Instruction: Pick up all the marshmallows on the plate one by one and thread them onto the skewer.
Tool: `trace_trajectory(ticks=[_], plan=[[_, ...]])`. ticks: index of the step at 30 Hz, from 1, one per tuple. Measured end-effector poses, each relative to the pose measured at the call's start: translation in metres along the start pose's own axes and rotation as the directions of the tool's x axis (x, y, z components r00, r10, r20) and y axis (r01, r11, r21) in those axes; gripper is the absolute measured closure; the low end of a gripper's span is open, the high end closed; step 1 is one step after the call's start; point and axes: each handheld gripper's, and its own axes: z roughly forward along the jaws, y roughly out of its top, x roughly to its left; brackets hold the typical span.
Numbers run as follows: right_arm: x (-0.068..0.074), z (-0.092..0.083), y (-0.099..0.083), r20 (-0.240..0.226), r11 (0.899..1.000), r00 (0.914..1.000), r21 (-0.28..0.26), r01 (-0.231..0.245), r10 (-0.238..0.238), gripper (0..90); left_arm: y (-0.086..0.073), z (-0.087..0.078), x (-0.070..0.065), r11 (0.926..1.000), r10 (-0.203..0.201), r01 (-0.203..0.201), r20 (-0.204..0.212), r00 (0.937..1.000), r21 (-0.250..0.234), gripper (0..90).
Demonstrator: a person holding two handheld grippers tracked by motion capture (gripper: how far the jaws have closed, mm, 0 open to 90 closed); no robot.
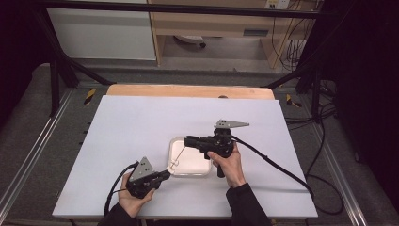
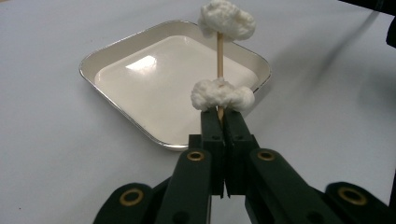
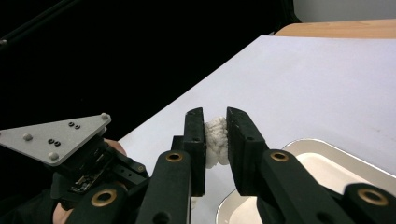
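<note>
The left gripper (image 2: 219,122) has its fingers clamped on a wooden skewer (image 2: 219,51) carrying 2 white cotton-like puffs, held over the near edge of 1 tray (image 2: 116,42) on the bench (image 1: 141,122). The right gripper (image 3: 215,135) pinches the upper puff (image 3: 215,140). Judged step: sliding it along the skewer; next calls for a straight pull or push.

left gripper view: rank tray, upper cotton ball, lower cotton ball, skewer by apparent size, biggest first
1. Tray, by far the largest.
2-3. Upper cotton ball and lower cotton ball look about alike; no ranking between them.
4. Skewer, thinnest, clamped in the left gripper.
</note>
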Motion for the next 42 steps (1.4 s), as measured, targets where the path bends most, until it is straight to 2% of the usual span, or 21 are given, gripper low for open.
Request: trace_trajectory(ticks=[10,30,39,42], plan=[[0.002,0.003,-0.007,-0.023,1.000,0.9996,0.000,-0.016,0.016,80.6,-0.003,0.002,0.000,1.0000,-0.004,0.004,0.001,1.0000,0.004,89.0],[0.007,0.007,-0.017,-0.048,1.000,0.9989,-0.015,-0.004,0.003,81.2,-0.003,0.002,-0.002,0.9996,0.004,-0.004,-0.006,1.0000,0.027,89.1],[0.008,0.010,-0.022,-0.080,0.999,0.9967,-0.034,-0.017,0.014,81.5,-0.004,0.003,-0.003,0.9995,0.001,-0.001,-0.008,1.0000,0.031,89.1],[0.008,0.010,-0.022,-0.078,0.999,0.9969,-0.029,-0.015,0.013,81.5,-0.004,0.003,-0.003,0.9995,0.000,0.000,-0.007,1.0000,0.031,89.1]])
